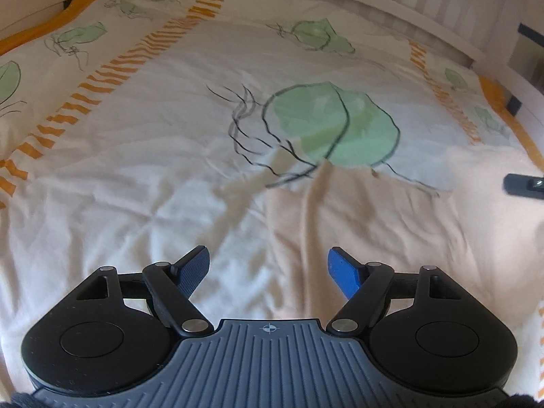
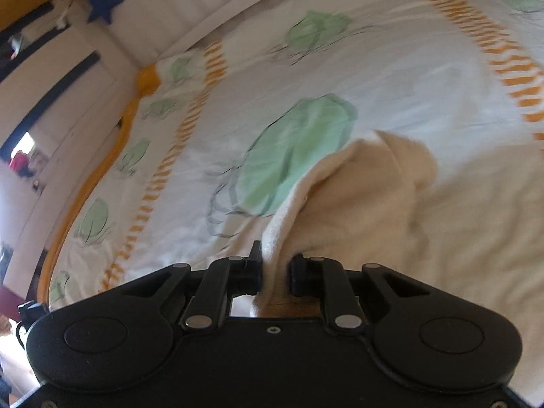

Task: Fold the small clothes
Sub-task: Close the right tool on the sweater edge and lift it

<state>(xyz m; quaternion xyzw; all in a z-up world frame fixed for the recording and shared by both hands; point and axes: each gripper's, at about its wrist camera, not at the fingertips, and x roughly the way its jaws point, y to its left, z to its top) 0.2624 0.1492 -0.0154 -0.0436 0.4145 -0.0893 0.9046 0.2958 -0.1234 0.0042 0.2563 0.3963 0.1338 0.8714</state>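
Cream garment [image 2: 357, 204], soft and fleecy, lies on the bedspread [image 1: 153, 156] toward the near right part of the bed, partly covering the large green leaf print [image 1: 340, 125] at the middle. One edge of it is bunched and lifted off the cover. Right gripper [image 2: 275, 272]: jaws closed on that lifted fold, cloth pinched between the black pads. Left gripper [image 1: 268, 272]: blue fingers [image 1: 343, 272] spread wide, nothing between them, above the garment's left edge, not touching. The bedspread is white with orange striped bands [image 1: 102, 78] and an orange border. Blue star [image 2: 103, 2] on the padded side beyond the far corner.
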